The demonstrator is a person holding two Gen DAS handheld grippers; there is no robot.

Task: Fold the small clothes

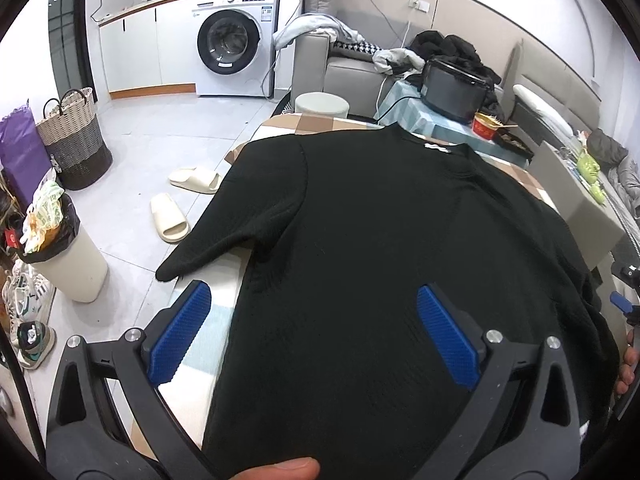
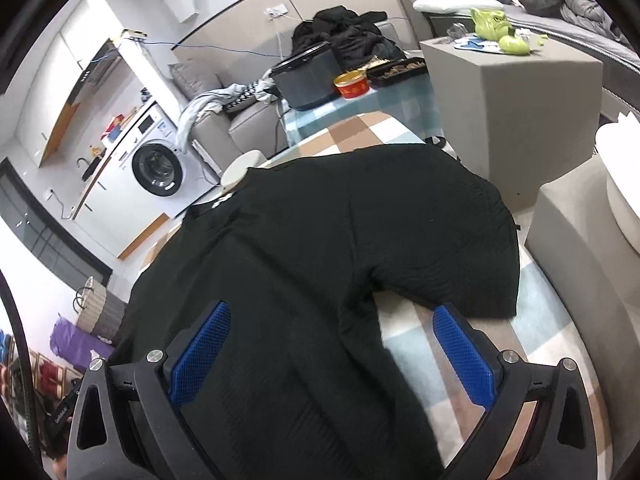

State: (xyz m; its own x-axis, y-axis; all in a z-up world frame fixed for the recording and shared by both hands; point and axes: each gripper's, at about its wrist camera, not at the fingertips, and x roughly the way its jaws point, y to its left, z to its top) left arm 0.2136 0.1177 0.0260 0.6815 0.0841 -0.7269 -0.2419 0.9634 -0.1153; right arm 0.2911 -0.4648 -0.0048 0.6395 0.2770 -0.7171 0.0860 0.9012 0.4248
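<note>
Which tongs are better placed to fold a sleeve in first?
Right, probably. The right tongs stand open with one pad just short of the nearer sleeve's hem. The left tongs are open over the black T-shirt's body, its sleeve tip off beyond them.

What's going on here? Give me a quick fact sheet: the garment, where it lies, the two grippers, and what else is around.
garment: black T-shirt, spread flat, both sleeves out, not yet folded
surface: checked tablecloth
left gripper: open, above the shirt's lower part, holding nothing
right gripper: open, above the shirt near a sleeve, holding nothing
nearby: washing machine, slippers, laundry basket, bin
</note>
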